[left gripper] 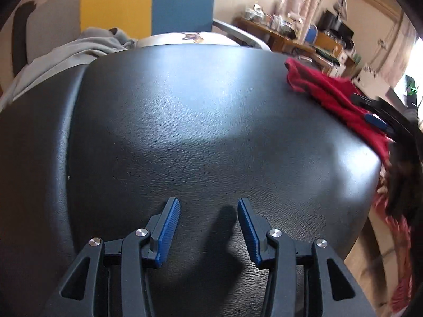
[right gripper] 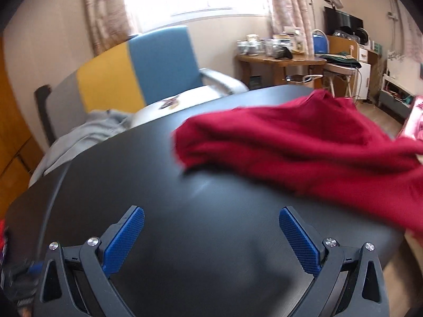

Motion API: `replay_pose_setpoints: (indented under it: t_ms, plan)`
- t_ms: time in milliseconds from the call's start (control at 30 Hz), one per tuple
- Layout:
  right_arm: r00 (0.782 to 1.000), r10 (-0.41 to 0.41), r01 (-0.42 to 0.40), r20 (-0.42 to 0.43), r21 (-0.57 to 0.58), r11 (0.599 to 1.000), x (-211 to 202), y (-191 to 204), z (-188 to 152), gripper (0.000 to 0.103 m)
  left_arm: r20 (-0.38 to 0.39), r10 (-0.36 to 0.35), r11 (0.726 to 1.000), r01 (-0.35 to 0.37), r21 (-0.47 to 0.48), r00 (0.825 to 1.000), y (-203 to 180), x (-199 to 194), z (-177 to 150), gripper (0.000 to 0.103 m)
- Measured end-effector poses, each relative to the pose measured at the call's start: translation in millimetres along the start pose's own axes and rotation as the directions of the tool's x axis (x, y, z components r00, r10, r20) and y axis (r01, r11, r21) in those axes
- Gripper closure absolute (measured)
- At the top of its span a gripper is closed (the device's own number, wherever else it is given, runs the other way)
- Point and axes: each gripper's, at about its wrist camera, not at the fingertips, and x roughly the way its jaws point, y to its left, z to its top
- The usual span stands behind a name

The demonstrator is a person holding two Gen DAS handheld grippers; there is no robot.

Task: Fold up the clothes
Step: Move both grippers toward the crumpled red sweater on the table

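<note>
Red knit garment (right gripper: 304, 145) lies crumpled on the black leather worktop (right gripper: 198, 224), filling the right half of the right wrist frame, its long axis running from centre toward the right edge. Both grippers hang spread apart and empty: the right gripper (right gripper: 211, 235) is nearer, the cloth up and to its right; the left gripper (left gripper: 208, 227) sees it at far right (left gripper: 330, 95).

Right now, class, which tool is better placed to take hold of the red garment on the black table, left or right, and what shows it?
Probably right. The right tool is open with the red garment just ahead. The left tool is open too, but faces bare black table.
</note>
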Motion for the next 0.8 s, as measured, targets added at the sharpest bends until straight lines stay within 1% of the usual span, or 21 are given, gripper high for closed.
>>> replay_pose_setpoints:
  t_ms: [100, 133, 200, 267, 300, 333, 400, 467, 500, 533, 567, 600, 633, 667, 700, 767, 800]
  plan:
    - [0.996, -0.084, 0.086, -0.041, 0.056, 0.995, 39.6, -26.4, 35.2, 0.000, 0.016, -0.042, 0.998, 0.043, -0.042, 0.999, 10.7, -2.7, -1.5, 0.056]
    - [0.992, -0.107, 0.113, -0.072, 0.079, 0.991, 53.7, -32.3, 41.3, 0.000, 0.023, -0.065, 0.996, 0.066, -0.063, 0.998, 15.1, -3.6, -0.2, 0.056]
    - [0.979, -0.149, 0.166, -0.140, 0.123, 0.978, 81.9, -43.4, 52.4, 0.000, 0.041, -0.116, 0.988, 0.119, -0.098, 0.992, 22.4, -4.9, -0.5, 0.050]
    - [0.969, -0.131, 0.165, -0.211, 0.152, 0.974, 103.1, -41.6, 50.8, 0.000, 0.054, -0.174, 0.976, 0.180, -0.123, 0.983, 33.0, -4.7, -0.8, 0.050]
    - [0.965, -0.157, 0.181, -0.211, 0.101, 0.978, 106.2, -29.0, 49.6, 0.000, 0.056, -0.196, 0.970, 0.202, -0.134, 0.979, 36.2, -5.4, -0.8, 0.050]
    - [0.965, -0.153, 0.173, -0.213, 0.078, 0.982, 107.5, -21.0, 47.5, 0.000, 0.058, -0.211, 0.965, 0.217, -0.147, 0.976, 37.6, -6.0, -0.3, 0.050]
    - [0.973, -0.092, 0.098, -0.212, 0.018, 0.995, 103.5, 6.5, 37.2, 0.000, 0.062, -0.227, 0.958, 0.234, -0.165, 0.972, 41.6, -5.9, 1.1, 0.050]
    - [0.972, -0.026, 0.016, -0.233, -0.042, 0.999, 96.6, 35.7, 26.2, 0.000, 0.055, -0.212, 0.966, 0.218, -0.141, 0.976, 38.6, -5.7, 2.6, 0.051]
    - [0.971, 0.020, -0.032, -0.239, -0.047, 0.998, 90.1, 48.9, 21.1, 0.000, 0.048, -0.196, 0.973, 0.200, -0.119, 0.979, 35.3, -6.2, 3.1, 0.051]
    - [0.965, 0.090, -0.101, -0.248, -0.032, 0.994, 81.8, 59.9, 17.8, 0.000, 0.039, -0.177, 0.979, 0.180, -0.097, 0.983, 31.3, -7.1, 3.9, 0.051]
    - [0.953, 0.162, -0.171, -0.256, -0.014, 0.985, 73.2, 70.7, 14.7, 0.000, 0.034, -0.168, 0.981, 0.170, -0.088, 0.985, 28.2, -7.1, 5.1, 0.051]
    - [0.919, 0.280, -0.279, -0.276, 0.044, 0.959, 65.2, 79.3, 11.8, 0.000, 0.027, -0.162, 0.983, 0.164, -0.083, 0.986, 26.6, -8.0, 5.7, 0.051]
    - [0.883, 0.381, -0.369, -0.276, 0.096, 0.925, 56.1, 84.8, 8.7, 0.000, 0.022, -0.163, 0.983, 0.164, -0.084, 0.986, 27.2, -10.7, 4.8, 0.051]
    - [0.838, 0.474, -0.451, -0.268, 0.146, 0.880, 46.9, 90.1, 5.5, 0.000, 0.018, -0.165, 0.982, 0.166, -0.087, 0.986, 27.6, -13.5, 3.8, 0.052]
    - [0.841, 0.480, -0.468, -0.251, 0.108, 0.877, 34.5, 93.3, 4.3, 0.000, 0.013, -0.166, 0.982, 0.166, -0.089, 0.986, 28.2, -15.8, 3.5, 0.051]
    - [0.856, 0.471, -0.480, -0.214, 0.011, 0.877, 8.8, 99.3, 2.3, 0.000, 0.012, -0.155, 0.983, 0.156, -0.096, 0.988, 29.6, -21.5, -0.7, 0.051]
    - [0.892, 0.417, -0.432, -0.173, -0.058, 0.900, 0.0, 96.3, 9.7, 0.000, 0.012, -0.150, 0.983, 0.150, -0.104, 0.989, 31.6, -23.4, -1.0, 0.051]
